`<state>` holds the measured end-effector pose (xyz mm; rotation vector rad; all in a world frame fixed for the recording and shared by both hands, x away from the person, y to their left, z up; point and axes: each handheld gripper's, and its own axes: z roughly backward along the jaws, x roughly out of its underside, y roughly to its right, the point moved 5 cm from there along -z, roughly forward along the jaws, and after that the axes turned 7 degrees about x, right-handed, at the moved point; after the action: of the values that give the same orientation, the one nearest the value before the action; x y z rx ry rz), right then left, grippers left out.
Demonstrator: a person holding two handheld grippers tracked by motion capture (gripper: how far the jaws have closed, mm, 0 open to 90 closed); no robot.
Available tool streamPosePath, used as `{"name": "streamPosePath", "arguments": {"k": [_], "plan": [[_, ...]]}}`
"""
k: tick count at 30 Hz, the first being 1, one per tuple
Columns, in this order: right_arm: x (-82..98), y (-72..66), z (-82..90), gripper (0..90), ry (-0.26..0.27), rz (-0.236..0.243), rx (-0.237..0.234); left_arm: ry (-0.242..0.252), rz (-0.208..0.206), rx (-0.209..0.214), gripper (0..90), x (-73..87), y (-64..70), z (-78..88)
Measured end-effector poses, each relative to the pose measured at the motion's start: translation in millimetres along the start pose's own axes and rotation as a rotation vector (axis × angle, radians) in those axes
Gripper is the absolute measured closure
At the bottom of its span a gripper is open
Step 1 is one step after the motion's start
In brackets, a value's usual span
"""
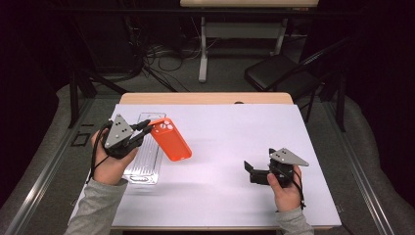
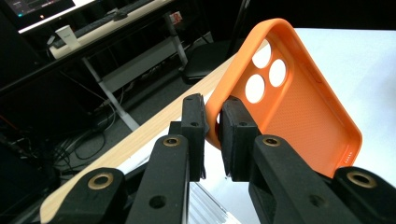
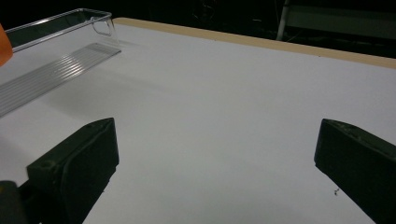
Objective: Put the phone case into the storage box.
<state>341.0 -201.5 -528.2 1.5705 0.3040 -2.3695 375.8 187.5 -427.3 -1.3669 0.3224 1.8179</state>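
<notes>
The orange phone case (image 1: pixel 170 140) is in the air above the left part of the table (image 1: pixel 235 147), held by one edge near its camera holes. The table is the biggest thing here; it is covered with a white sheet and has a wooden edge at the far side. On the left of this sheet lies a long clear plastic tray (image 1: pixel 145 164), with ribs on its bottom. The case hangs tilted just beside and partly over the tray's right wall, and it does not touch the sheet.

In the left gripper view the case (image 2: pixel 299 107) shows its open inner side, with three round holes near its upper corner. The left gripper (image 1: pixel 145 128) is clamped on the rim of the case: the two black pads press on the orange edge from both sides, one pad outside and one pad inside the shell. The person's left hand (image 1: pixel 108 161) holds this gripper over the tray.

The right gripper (image 1: pixel 249 170) rests low over the right part of the sheet, well apart from the case and the tray. Its jaws stand wide apart with nothing between them; in the right gripper view there is bare white sheet between them.
</notes>
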Motion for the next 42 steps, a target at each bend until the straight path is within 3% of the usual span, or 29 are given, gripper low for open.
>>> {"name": "streamPosePath", "arguments": {"k": [13,27,42], "plan": [[3.4,2.6,-2.4,0.0,-0.014,-0.002,0.004,-0.084,-0.069,0.017,80.9,-13.7,-22.4,-13.6],[6.8,4.3,-5.3,0.0,-0.026,-0.011,0.006,-0.100,-0.024,0.019,80.8,-14.7,-63.0,-21.6],[9.2,6.4,-7.2,0.0,-0.033,-0.010,0.006,-0.149,-0.058,-0.040,80.9,-10.5,-96.6,-23.6]]}}
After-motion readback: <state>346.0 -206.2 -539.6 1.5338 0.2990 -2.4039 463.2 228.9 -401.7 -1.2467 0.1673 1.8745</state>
